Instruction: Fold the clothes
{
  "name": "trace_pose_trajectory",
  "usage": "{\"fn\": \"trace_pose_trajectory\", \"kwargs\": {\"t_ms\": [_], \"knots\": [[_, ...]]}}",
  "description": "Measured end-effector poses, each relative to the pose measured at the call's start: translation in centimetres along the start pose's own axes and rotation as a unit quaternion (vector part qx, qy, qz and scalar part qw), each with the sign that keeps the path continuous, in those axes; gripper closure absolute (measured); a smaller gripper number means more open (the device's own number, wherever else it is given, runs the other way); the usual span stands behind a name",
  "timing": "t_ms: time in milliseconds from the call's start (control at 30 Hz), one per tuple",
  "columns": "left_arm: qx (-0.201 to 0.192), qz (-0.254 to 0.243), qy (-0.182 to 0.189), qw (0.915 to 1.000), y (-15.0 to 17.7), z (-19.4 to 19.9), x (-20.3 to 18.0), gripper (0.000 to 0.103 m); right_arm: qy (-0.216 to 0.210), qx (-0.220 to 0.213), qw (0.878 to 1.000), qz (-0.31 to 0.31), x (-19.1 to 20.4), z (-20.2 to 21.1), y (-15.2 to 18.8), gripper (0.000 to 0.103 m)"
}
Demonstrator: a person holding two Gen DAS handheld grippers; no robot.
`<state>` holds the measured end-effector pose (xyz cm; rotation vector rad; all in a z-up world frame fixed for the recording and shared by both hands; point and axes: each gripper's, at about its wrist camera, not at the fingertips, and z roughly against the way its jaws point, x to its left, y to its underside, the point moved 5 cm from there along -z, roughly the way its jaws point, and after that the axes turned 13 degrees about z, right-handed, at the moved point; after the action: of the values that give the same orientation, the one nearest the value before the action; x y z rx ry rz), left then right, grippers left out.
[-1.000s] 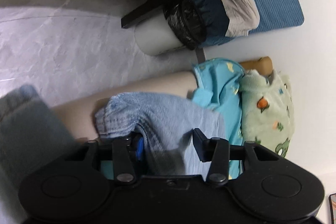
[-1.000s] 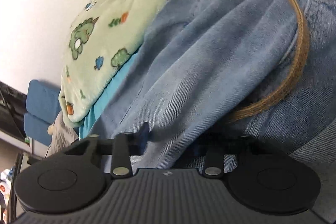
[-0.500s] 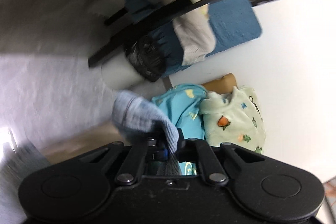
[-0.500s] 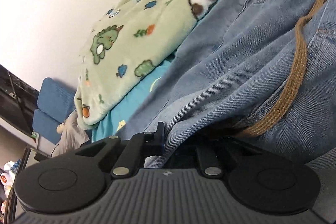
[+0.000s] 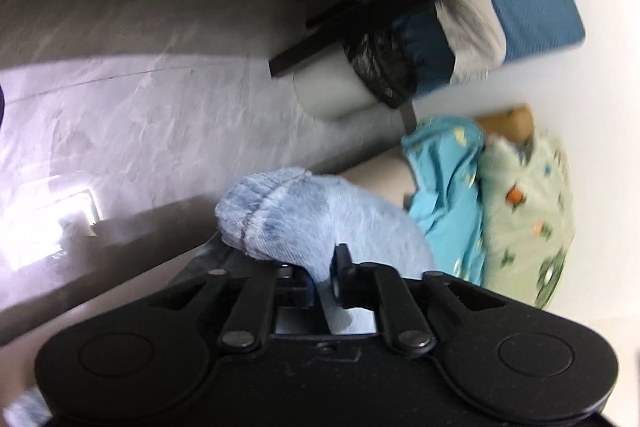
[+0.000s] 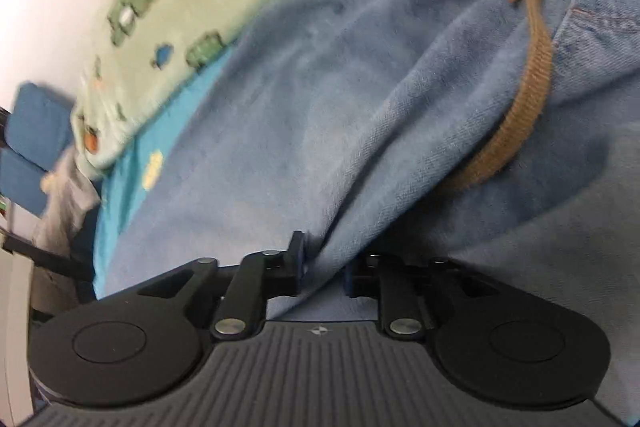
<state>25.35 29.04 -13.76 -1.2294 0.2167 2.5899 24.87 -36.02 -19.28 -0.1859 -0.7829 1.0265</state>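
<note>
My left gripper (image 5: 322, 281) jaws pinch the hem end of the denim jeans (image 6: 360, 99), my right gripper (image 6: 324, 267) jaws pinch a fold nearer their waistband, long axis running between us over the worktop (image 5: 600, 59).

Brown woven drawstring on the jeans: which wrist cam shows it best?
The right wrist view. The brown woven drawstring runs in full across the light blue denim jeans, from the waistband down toward the right gripper. The left wrist view shows none of it, only a bunched hem of the jeans pinched in the left gripper.
</note>
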Motion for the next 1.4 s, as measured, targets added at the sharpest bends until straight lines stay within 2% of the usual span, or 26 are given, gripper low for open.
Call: {"fn": "trace_pose_trajectory", "kwargs": {"t_ms": [67,133,267,400,533,733,833,1000,1100,1233,1400], "knots": [[0.017,-0.007,0.005,0.9998,0.0,1.2,0.2,0.076,0.01,0.006,1.0,0.017,0.4,1.0,0.4,0.071],[0.034,-0.014,0.011,0.9993,-0.1,2.3,0.4,0.065,0.018,0.01,0.999,0.028,0.7,2.0,0.8,0.071],[0.067,-0.027,0.022,0.9971,-0.1,4.7,0.8,0.064,0.025,0.004,0.999,0.043,1.2,5.0,1.0,0.071],[0.078,-0.007,0.035,0.9963,-1.0,8.3,1.5,0.059,0.012,-0.011,0.999,0.051,1.7,8.6,1.0,0.07],[0.062,0.003,0.021,0.9978,-2.3,11.9,2.6,0.058,0.003,-0.025,0.998,0.062,2.2,12.7,0.8,0.07],[0.098,0.002,0.0,0.9952,-1.1,14.4,5.6,0.056,0.009,-0.064,0.996,0.063,0.3,18.8,0.1,0.062],[0.123,0.027,0.001,0.9921,-0.2,14.5,7.7,0.055,0.012,-0.087,0.995,0.045,-2.0,21.4,0.1,0.058],[0.15,0.071,-0.007,0.9862,1.1,13.0,10.1,0.053,0.041,-0.111,0.993,0.013,-6.3,24.4,0.2,0.041],[0.166,0.09,-0.035,0.9815,1.7,11.5,11.1,0.053,0.046,-0.126,0.991,-0.021,-9.3,25.5,0.3,0.034],[0.175,0.09,-0.05,0.9792,2.4,9.9,11.3,0.052,0.064,-0.124,0.989,-0.044,-12.7,25.6,1.0,0.026],[0.18,0.105,-0.035,0.9774,3.0,8.6,11.8,0.052,0.082,-0.106,0.988,-0.077,-16.2,23.9,1.8,0.026]]}}
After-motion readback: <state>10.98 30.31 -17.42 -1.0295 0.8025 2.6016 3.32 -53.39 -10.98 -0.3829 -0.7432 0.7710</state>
